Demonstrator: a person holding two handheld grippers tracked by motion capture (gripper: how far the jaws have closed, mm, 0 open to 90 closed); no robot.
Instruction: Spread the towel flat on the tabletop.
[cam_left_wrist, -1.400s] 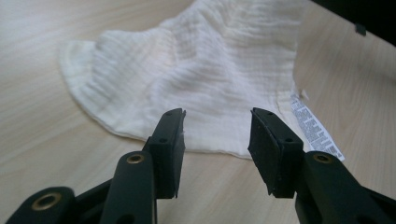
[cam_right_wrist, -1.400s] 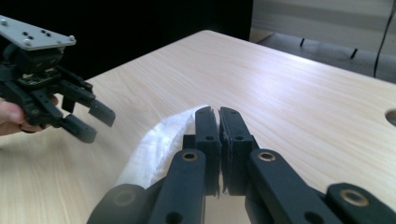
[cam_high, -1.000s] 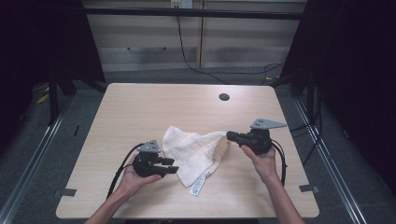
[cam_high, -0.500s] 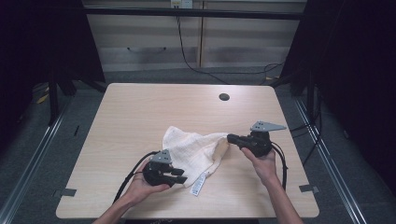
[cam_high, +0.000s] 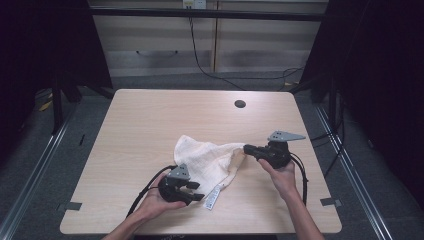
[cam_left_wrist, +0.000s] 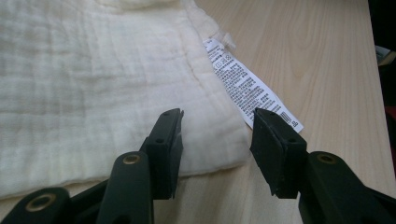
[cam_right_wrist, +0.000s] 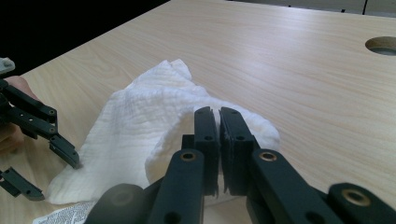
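A cream muslin cloth (cam_high: 207, 160) lies crumpled on the wooden table (cam_high: 150, 115), with a white printed label (cam_high: 214, 196) trailing from its near corner. My left gripper (cam_high: 197, 192) is low at that corner. Its jaws have just been opening and stand open. In the left gripper view the cloth's corner (cam_left_wrist: 93, 70) lies between them (cam_left_wrist: 215, 122), unpressed, and the label (cam_left_wrist: 247, 86) runs past the right jaw. My right gripper (cam_high: 246, 148) is shut on the cloth's right edge and holds it raised. In the right gripper view a fold of cloth (cam_right_wrist: 140, 126) is pinched between the jaws (cam_right_wrist: 218, 114).
A round cable hole (cam_high: 240, 104) sits in the table near its far edge. Black cables trail from both grippers toward the front edge. Dark floor and metal rails surround the table. The left gripper (cam_right_wrist: 53, 179) appears at the left of the right gripper view.
My left gripper has moved to the right and closer to the table's front edge, along the cloth's near side toward the label. The right gripper and its raised cloth edge have stayed put.
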